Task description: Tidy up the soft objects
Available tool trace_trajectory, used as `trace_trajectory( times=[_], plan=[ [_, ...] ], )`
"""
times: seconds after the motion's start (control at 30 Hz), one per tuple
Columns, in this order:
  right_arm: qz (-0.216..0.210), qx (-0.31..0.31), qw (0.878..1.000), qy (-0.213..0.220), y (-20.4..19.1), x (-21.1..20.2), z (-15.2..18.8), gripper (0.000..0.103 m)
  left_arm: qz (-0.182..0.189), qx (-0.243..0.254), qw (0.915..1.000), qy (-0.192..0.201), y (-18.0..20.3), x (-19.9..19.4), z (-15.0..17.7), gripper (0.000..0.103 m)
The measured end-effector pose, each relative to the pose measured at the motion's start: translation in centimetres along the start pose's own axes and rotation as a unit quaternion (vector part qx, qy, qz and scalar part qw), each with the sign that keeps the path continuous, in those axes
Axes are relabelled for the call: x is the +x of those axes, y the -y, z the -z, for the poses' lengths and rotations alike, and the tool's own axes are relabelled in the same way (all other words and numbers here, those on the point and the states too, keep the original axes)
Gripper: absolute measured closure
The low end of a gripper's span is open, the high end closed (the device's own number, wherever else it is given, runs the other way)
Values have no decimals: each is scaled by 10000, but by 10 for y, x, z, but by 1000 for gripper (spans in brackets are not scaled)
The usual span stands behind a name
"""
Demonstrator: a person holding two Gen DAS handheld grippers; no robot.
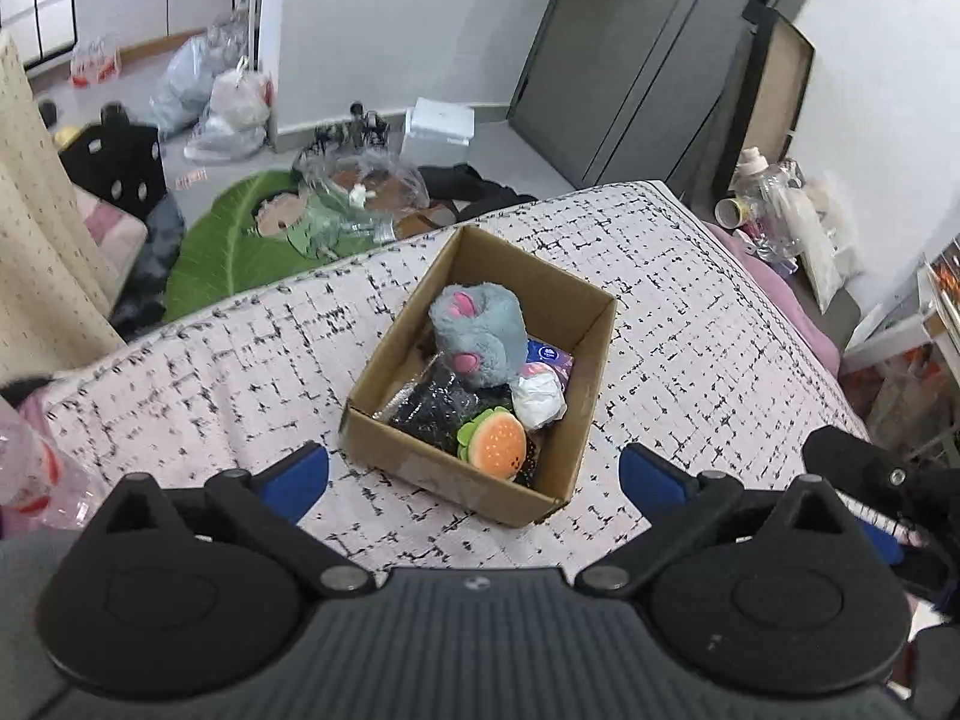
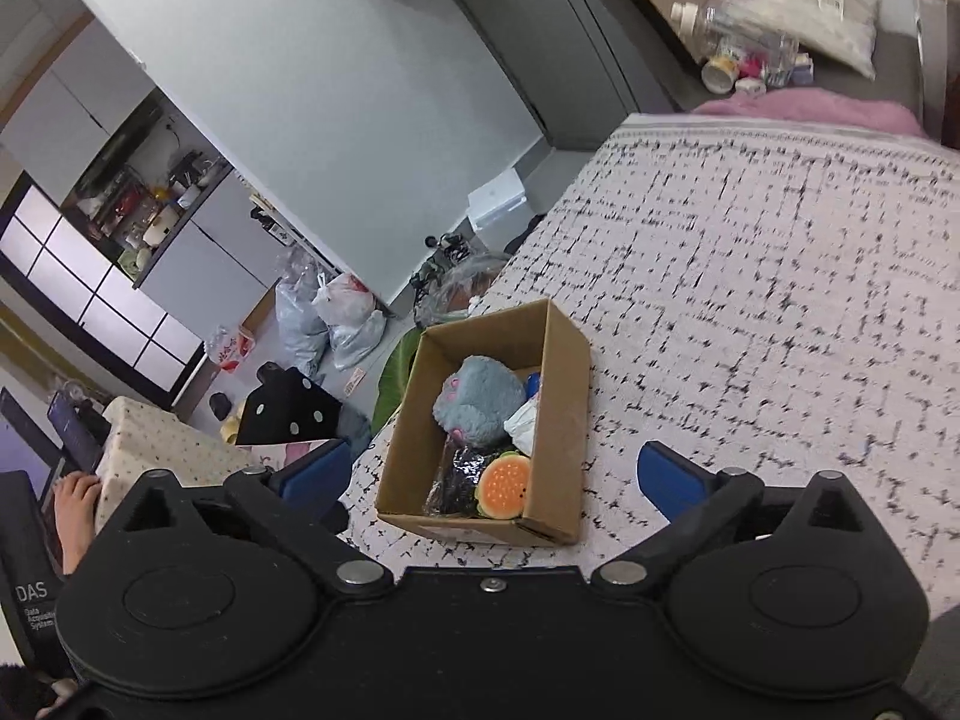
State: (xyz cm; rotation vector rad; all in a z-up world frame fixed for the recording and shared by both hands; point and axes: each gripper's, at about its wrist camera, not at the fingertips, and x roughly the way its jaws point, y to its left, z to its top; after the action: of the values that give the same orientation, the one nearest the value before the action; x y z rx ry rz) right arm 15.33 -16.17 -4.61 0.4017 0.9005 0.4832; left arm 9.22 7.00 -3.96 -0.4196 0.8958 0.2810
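An open cardboard box (image 1: 384,420) sits on the checked bedspread (image 1: 690,324). In it lie a grey plush with pink paws (image 1: 480,330), a burger toy (image 1: 493,445), a black shiny bag (image 1: 432,408), a white crumpled item (image 1: 540,399) and a blue packet (image 1: 549,355). My left gripper (image 1: 474,480) is open and empty, above the box's near edge. The box also shows in the right wrist view (image 2: 564,372), with the plush (image 2: 480,402) and burger toy (image 2: 504,479). My right gripper (image 2: 495,474) is open and empty, just above the box's near end.
Beyond the bed's far edge lie a green leaf mat (image 1: 228,246), plastic bags (image 1: 228,102) and a white box (image 1: 438,129). Bottles and clutter (image 1: 774,210) stand at the right. A plastic bottle (image 1: 30,474) lies at the left. A pink blanket (image 2: 810,105) edges the bed.
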Motion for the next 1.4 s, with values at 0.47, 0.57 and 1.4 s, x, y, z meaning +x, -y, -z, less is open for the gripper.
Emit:
trace_trajectory(
  times=[0.47,0.57,1.4],
  plan=[
    [231,-219,9995,46,5,-58,19,0,51,403,9986,328,20,-65,26,1],
    [316,-264,9991,36,6,-68,24,0,54,510,9979,383,24,-76,34,1],
    [604,-1158,9913,183,-6,-127,73,0,-138,1465,9863,748,42,-140,100,1]
  ],
)
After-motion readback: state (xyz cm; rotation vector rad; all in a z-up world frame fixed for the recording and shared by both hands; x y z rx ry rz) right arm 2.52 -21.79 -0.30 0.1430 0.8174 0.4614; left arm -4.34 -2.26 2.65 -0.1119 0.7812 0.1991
